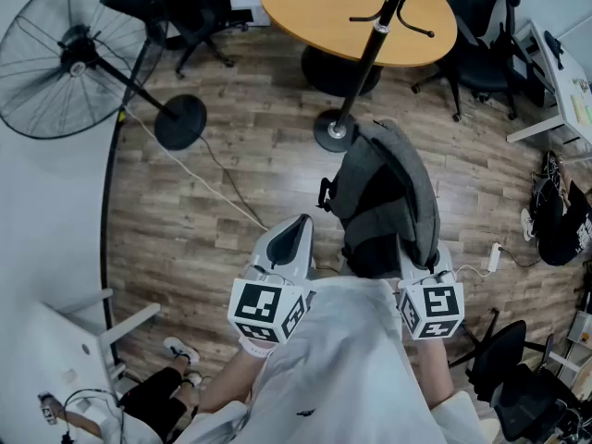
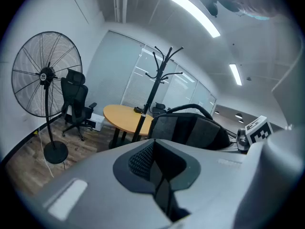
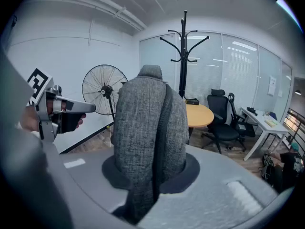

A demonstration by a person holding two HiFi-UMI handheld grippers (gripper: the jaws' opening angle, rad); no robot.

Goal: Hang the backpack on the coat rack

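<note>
The grey backpack (image 1: 388, 192) is held up off the wooden floor in front of me, just short of the coat rack. My right gripper (image 3: 152, 175) is shut on its grey fabric, and the bag (image 3: 147, 123) fills the middle of the right gripper view. In the head view only that gripper's marker cube (image 1: 433, 308) shows, under the bag's near end. The black coat rack (image 1: 370, 54) stands on a round base (image 1: 333, 129) beyond the bag; its hooks (image 3: 183, 37) rise above the backpack. My left gripper (image 1: 301, 222) is shut and holds nothing, left of the bag (image 2: 190, 130).
A round wooden table (image 1: 342, 12) stands right behind the rack. A tall standing fan (image 1: 65, 54) with a cable on the floor is at the far left. Black office chairs (image 1: 481, 54) and a white desk (image 1: 564, 72) are at the right.
</note>
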